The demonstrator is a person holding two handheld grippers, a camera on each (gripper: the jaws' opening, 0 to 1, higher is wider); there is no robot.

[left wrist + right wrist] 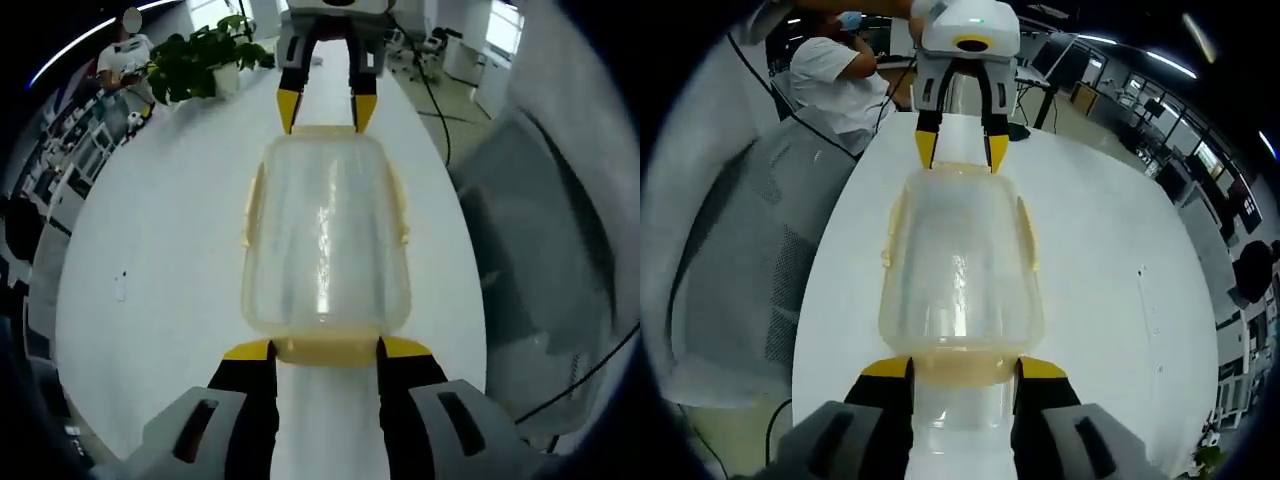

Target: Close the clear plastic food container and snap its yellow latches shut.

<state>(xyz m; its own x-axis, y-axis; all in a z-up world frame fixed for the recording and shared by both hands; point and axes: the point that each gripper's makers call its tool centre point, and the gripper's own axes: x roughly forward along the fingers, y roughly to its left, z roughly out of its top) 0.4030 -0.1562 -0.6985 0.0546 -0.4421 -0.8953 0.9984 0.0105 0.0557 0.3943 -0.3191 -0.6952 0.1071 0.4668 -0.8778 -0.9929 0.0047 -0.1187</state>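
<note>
A: Status wanted on the container.

B: The clear plastic food container [325,240] is seen lying on the white table [150,300], lid already seated. It is bracketed end to end: the left gripper [325,349] is spread at the near end latch [325,350], the right gripper [963,369] is spread at the opposite end latch [965,372]. Each yellow-tipped jaw pair is set just outside its latch. Nothing is pinched.

A: Side latches?

B: Yellow side latches [252,205] are seen flared out from the long edges, so they are judged unsnapped. The end latches can't be confirmed either way.

A: How should the step be done?

B: Each end latch should be pressed down and inward against the rim, both ends together so the box is not pushed along the table. Jaw tips should be kept centred on the flap. The side latches are to be taken after, one braced against the other.

A: Any markings?

B: No brand, label or readable writing is seen on the container or grippers. A potted plant [205,60] and a seated person [840,75] are seen beyond the table.
</note>
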